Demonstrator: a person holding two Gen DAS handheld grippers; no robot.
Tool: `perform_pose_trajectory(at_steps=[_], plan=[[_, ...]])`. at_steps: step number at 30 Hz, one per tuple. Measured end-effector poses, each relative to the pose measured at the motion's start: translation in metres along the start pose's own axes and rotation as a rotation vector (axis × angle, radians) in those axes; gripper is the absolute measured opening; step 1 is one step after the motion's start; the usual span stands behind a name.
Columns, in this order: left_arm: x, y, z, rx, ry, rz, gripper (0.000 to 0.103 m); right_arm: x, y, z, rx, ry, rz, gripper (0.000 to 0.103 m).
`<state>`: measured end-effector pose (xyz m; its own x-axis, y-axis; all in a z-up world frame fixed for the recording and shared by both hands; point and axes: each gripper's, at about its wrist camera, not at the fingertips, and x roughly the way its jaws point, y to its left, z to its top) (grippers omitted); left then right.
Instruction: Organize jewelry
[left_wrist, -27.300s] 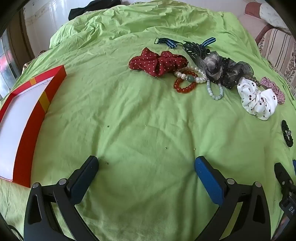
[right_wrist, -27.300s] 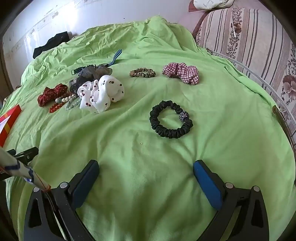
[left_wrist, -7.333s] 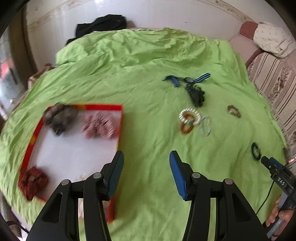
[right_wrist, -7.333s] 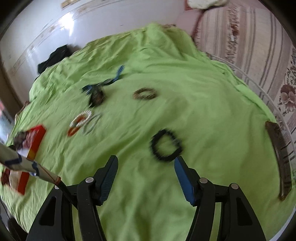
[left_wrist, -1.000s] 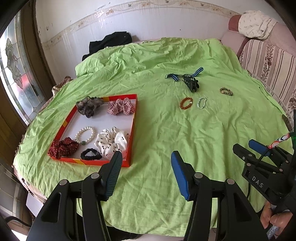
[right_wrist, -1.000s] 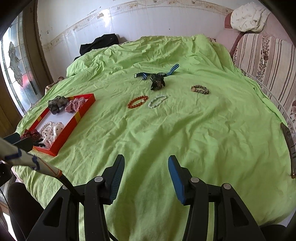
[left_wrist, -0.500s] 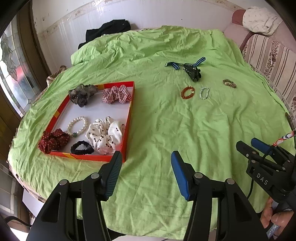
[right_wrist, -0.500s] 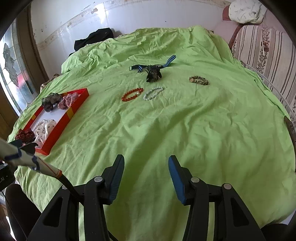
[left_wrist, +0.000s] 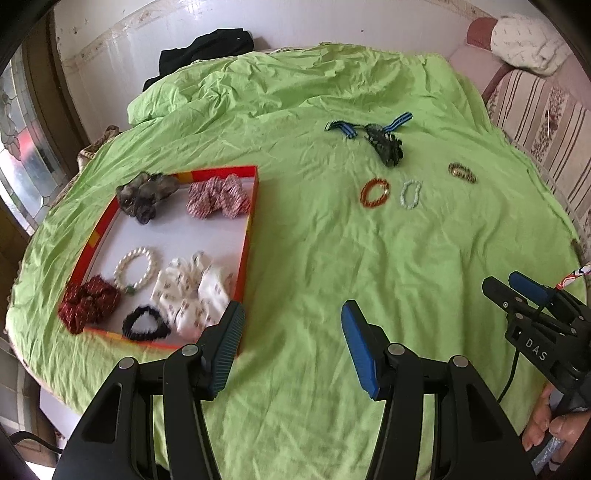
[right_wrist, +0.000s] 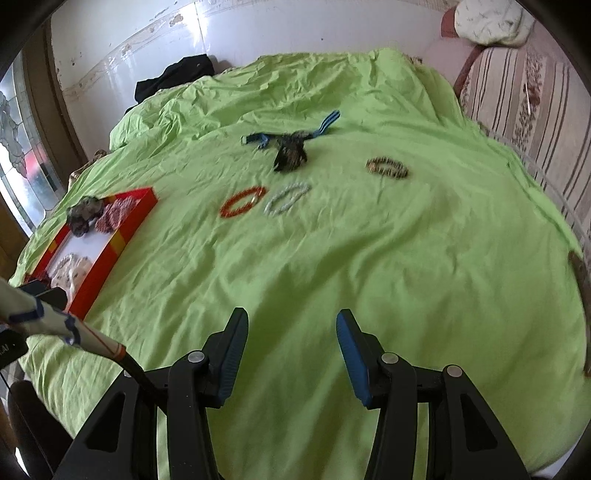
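Observation:
A red-rimmed white tray (left_wrist: 248, 225) lies on the green bedspread at the left and holds a grey scrunchie (left_wrist: 146, 195), a plaid scrunchie (left_wrist: 218, 195), a pearl bracelet (left_wrist: 135, 267), a red dotted scrunchie (left_wrist: 88, 302), a white dotted scrunchie (left_wrist: 192, 293) and a black scrunchie (left_wrist: 144, 323). On the spread lie an orange bead bracelet (left_wrist: 375, 192), a pale bead bracelet (left_wrist: 410, 194), a leopard-print band (left_wrist: 461, 172), a dark hair bow (left_wrist: 386, 146) and a blue striped strap (left_wrist: 369, 123). My left gripper (left_wrist: 291, 328) is open and empty near the tray's near corner. My right gripper (right_wrist: 290, 336) is open and empty above bare spread.
Black clothing (left_wrist: 207, 50) lies at the bed's far edge by the white wall. A striped sofa (right_wrist: 535, 99) stands at the right. The tray also shows in the right wrist view (right_wrist: 122, 229). The right gripper shows in the left wrist view (left_wrist: 532, 306).
Both grippers have moved lower and forward over the bed, so the tray and bracelets look larger. Both stay open and empty. No item has moved.

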<state>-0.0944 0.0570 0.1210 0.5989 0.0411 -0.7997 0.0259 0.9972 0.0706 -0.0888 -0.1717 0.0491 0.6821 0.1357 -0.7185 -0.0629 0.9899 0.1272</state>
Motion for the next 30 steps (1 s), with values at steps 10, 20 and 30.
perform_pose_trajectory(at_steps=[10, 20, 30], plan=[[0.061, -0.013, 0.065, -0.056, 0.082, -0.137, 0.054, 0.046, -0.035, 0.06, 0.07, 0.007, 0.081, 0.057], [0.157, -0.034, 0.119, -0.18, 0.146, -0.29, 0.031, 0.143, -0.048, 0.106, 0.213, 0.113, 0.263, 0.05], [0.21, -0.06, 0.135, -0.121, 0.159, -0.345, 0.029, 0.176, -0.038, 0.11, 0.166, 0.114, 0.23, 0.049]])
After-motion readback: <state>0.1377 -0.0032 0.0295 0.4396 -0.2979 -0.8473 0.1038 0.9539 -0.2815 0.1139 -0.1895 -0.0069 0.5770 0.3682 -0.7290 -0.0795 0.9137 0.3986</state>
